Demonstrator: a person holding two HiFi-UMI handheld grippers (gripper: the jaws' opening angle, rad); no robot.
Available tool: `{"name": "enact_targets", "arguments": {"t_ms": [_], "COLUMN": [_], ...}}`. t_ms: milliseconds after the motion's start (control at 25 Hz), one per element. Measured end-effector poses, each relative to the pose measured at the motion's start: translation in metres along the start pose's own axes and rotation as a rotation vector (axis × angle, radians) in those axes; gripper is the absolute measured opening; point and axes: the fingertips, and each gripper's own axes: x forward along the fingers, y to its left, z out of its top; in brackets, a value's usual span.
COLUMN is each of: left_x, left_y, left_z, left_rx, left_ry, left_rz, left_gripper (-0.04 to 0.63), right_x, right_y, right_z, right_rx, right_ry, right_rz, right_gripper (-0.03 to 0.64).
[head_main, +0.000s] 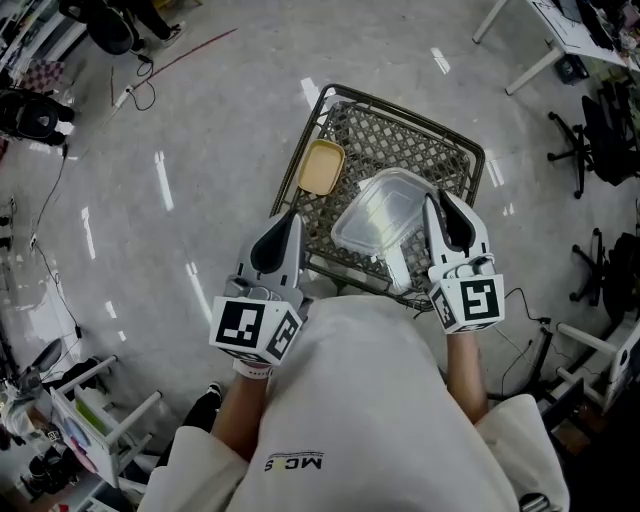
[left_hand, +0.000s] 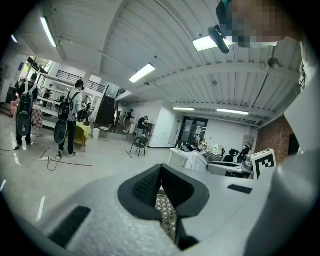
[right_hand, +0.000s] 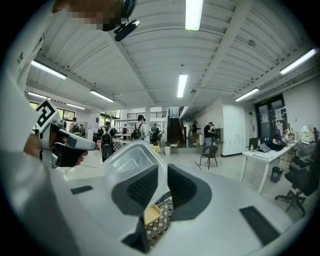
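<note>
Your right gripper (head_main: 440, 206) has the clear tub (head_main: 385, 225) by its near-right wall. In the right gripper view the two pads are pinched on that thin wall (right_hand: 131, 157), one inside and one outside, with the right gripper (right_hand: 161, 175) biting close to a corner. The tub sits over the near-right part of the mesh table (head_main: 395, 150) and is tipped, its held side higher. I can't tell from the head view whether its far-left corner rests on the mesh or hangs just above it.

A one-sided grip on soft plastic like this will probably flex and swing. Hold the squeeze even, firm enough that the wall doesn't slide but not so hard that it buckles. Turn your wrist slowly so the tub levels out instead of dangling from the rim. Move it in a smooth line; a jerk is likely to peel the wall out of the pads.

Your left gripper (head_main: 285, 225) is over the table's near-left corner. Its fingers are pressed together on nothing, and only mesh (left_hand: 166, 212) shows below the left gripper (left_hand: 160, 172). If the tub starts to twist, that closed tip could steady the free left rim from outside. To grip the rim, you would have to spread the jaws first.

Mind the yellow dish (head_main: 321, 167) lying at the table's left edge, near the tub's far-left corner. Give it room, since a swinging corner could knock it over the rim.
</note>
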Motion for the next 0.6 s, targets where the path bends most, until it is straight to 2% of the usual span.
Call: {"name": "enact_targets", "arguments": {"t_ms": [600], "left_x": [-0.0064], "left_y": [0.0047], "left_z": [-0.0022], "left_rx": [-0.006], "left_ry": [-0.001], "left_rz": [0.006], "left_gripper": [0.025], "right_x": [-0.0012], "right_y": [0.0056], "right_z": [0.0015], "right_rx": [0.009], "right_ry": [-0.01], "right_rz": [0.005], "right_gripper": [0.074]}}
